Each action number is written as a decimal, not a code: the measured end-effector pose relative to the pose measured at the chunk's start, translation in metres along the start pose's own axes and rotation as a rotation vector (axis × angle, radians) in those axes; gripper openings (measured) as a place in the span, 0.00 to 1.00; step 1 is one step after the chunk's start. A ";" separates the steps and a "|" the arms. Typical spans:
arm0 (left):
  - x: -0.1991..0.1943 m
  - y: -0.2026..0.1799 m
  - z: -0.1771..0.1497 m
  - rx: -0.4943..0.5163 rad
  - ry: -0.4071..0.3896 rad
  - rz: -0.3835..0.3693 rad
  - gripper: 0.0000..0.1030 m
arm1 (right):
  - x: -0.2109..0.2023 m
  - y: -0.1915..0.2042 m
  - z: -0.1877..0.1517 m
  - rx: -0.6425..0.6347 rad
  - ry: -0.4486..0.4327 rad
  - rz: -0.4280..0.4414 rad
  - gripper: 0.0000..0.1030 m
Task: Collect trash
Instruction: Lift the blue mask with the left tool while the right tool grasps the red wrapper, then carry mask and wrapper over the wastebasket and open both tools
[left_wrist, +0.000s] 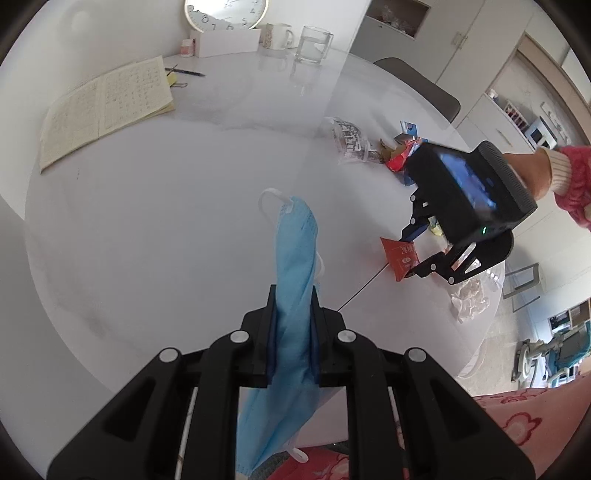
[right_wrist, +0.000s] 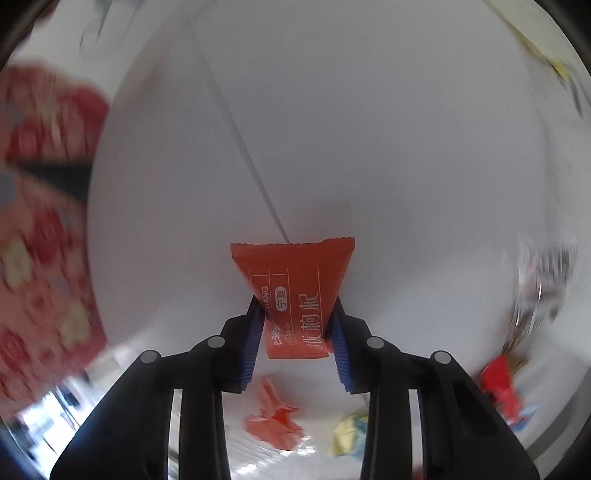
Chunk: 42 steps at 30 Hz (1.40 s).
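In the left wrist view my left gripper (left_wrist: 293, 291) is shut on a light blue face mask (left_wrist: 295, 240), which sticks up past the fingertips over the white round table (left_wrist: 166, 221). An ear loop curls at its top. To the right, my right gripper (left_wrist: 406, 256) points down at the table edge, held by a hand in a pink sleeve. In the right wrist view that gripper (right_wrist: 295, 306) has its blue pads pressed on both sides of an orange snack packet (right_wrist: 295, 266) with white printing. The packet's serrated end fans out beyond the fingertips.
Loose wrappers lie on the table: a clear printed bag (left_wrist: 349, 138), a red wrapper pile (left_wrist: 400, 155), crumpled tissue (left_wrist: 469, 299), an orange scrap (right_wrist: 275, 417), a yellow one (right_wrist: 347, 435). An open notebook (left_wrist: 107, 107), clock (left_wrist: 227, 13), mug (left_wrist: 277, 36) and glass mug (left_wrist: 314, 44) stand at the back.
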<state>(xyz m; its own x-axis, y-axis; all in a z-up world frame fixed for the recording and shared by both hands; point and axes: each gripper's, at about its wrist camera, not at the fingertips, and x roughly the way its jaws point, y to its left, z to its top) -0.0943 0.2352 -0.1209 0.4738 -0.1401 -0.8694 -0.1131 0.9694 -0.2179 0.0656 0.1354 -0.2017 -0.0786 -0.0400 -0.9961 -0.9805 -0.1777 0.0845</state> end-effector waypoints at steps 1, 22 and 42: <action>0.000 -0.005 0.004 0.019 -0.001 0.000 0.13 | -0.009 -0.006 -0.005 0.064 -0.045 0.010 0.33; 0.065 -0.433 0.009 0.857 0.232 -0.553 0.13 | -0.105 0.205 -0.485 1.896 -0.746 -0.390 0.34; 0.250 -0.615 -0.155 1.046 0.559 -0.469 0.64 | 0.032 0.332 -0.615 2.166 -0.748 -0.203 0.35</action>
<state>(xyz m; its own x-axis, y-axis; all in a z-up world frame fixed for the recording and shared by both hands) -0.0414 -0.4269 -0.2729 -0.1783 -0.3296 -0.9271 0.8245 0.4642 -0.3236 -0.1520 -0.5292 -0.1897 0.4821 0.1721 -0.8590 0.3805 0.8421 0.3823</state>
